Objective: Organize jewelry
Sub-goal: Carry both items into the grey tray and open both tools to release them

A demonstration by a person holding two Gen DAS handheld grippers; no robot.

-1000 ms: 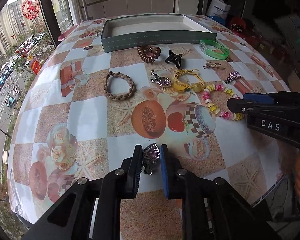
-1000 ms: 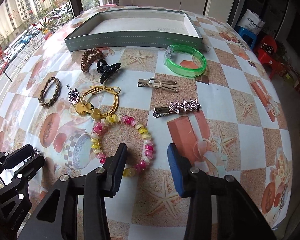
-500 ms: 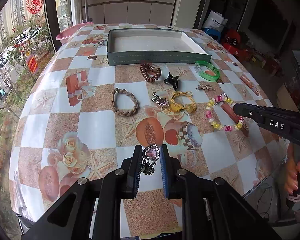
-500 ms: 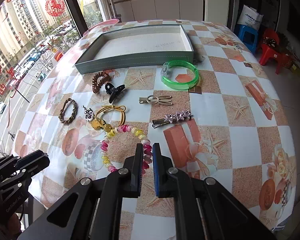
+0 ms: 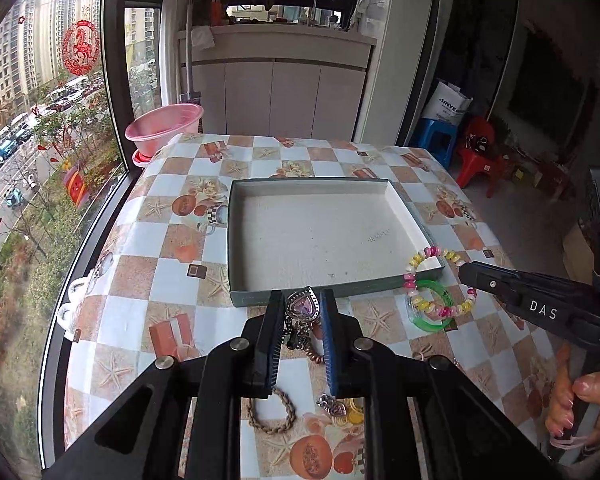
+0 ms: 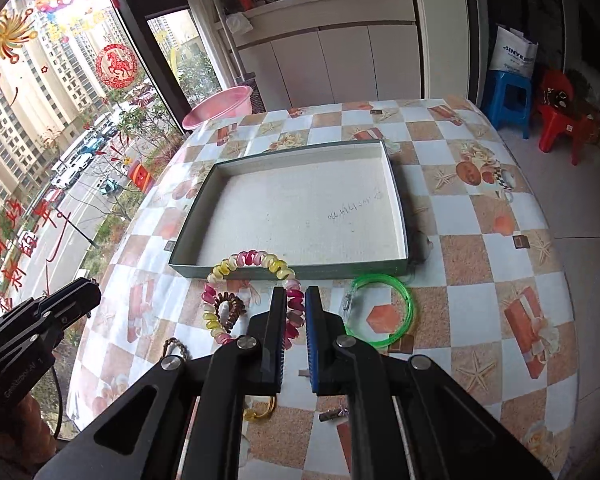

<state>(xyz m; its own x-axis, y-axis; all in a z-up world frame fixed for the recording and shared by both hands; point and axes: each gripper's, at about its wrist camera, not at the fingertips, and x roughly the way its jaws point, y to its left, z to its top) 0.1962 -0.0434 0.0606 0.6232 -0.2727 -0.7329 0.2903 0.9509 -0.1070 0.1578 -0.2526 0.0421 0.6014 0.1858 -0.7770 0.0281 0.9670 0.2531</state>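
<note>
My left gripper is shut on a silver clip with a purple heart stone, held above the table just before the near wall of the open grey-green box. My right gripper is shut on a pink and yellow bead bracelet, which hangs in the air near the box's front edge; the bracelet also shows in the left wrist view at the box's near right corner. The box floor is white and bare.
On the checked tablecloth lie a green bangle, a brown coil hair tie, a braided bracelet, a second heart charm and a yellow hair tie. A pink basin stands at the far left. Stools stand right of the table.
Both grippers have lifted and moved forward to the box with their pieces. The right gripper closed on the bead bracelet and raised it off the table.
</note>
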